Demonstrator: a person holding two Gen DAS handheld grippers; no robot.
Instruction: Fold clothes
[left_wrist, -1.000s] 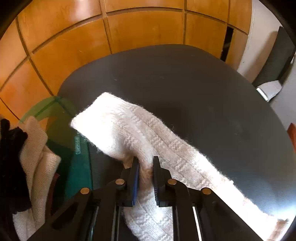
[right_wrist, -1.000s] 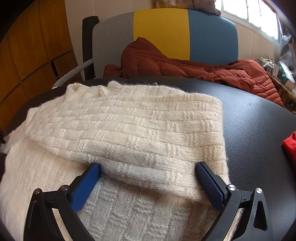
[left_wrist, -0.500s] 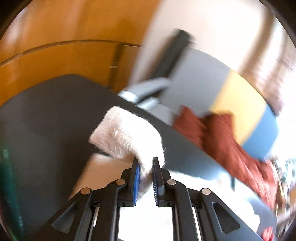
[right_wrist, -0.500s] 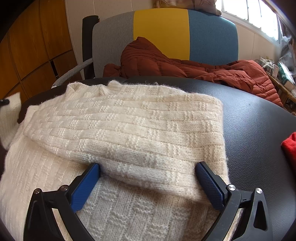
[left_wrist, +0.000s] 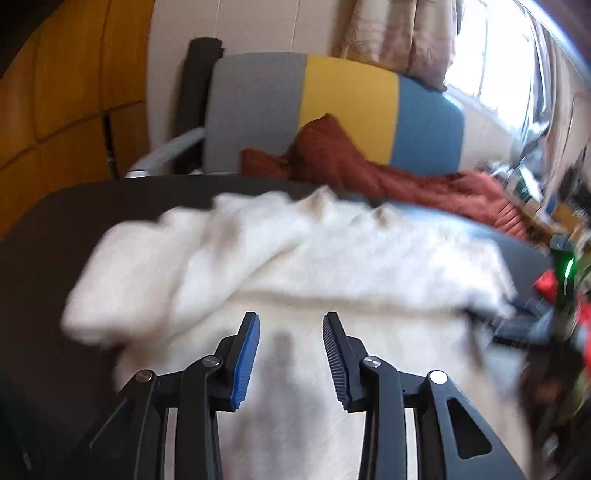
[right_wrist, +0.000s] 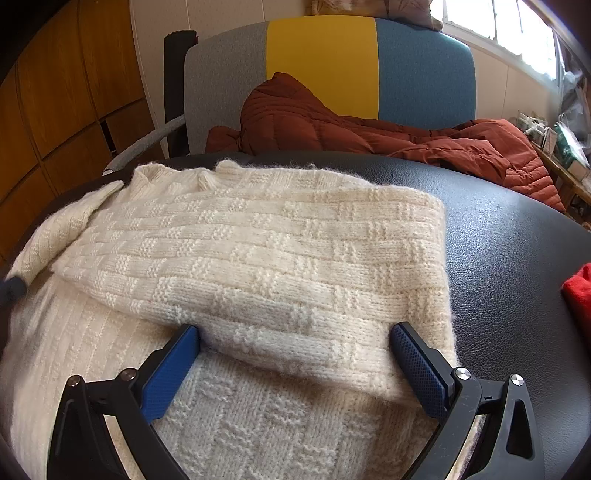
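**On the dark table: cream knit sweater, fold in progress**

Nearest, right gripper (right_wrist: 295, 365): jaws spread wide, straddling the folded-over sleeve edge without pinching it. Left gripper (left_wrist: 290, 354): jaws opening, nothing between the pads, sweater lying below them. Cream sweater (right_wrist: 258, 258): spread on the black table (right_wrist: 517, 240), one sleeve laid across the body, the other loose at the left edge. Beyond, rust-red jacket (right_wrist: 369, 129) on a grey, yellow and blue chair (right_wrist: 321, 62). Step judged: sleeve folding. Next likely calls for settling the loose sleeve flat, then gripping the hem.
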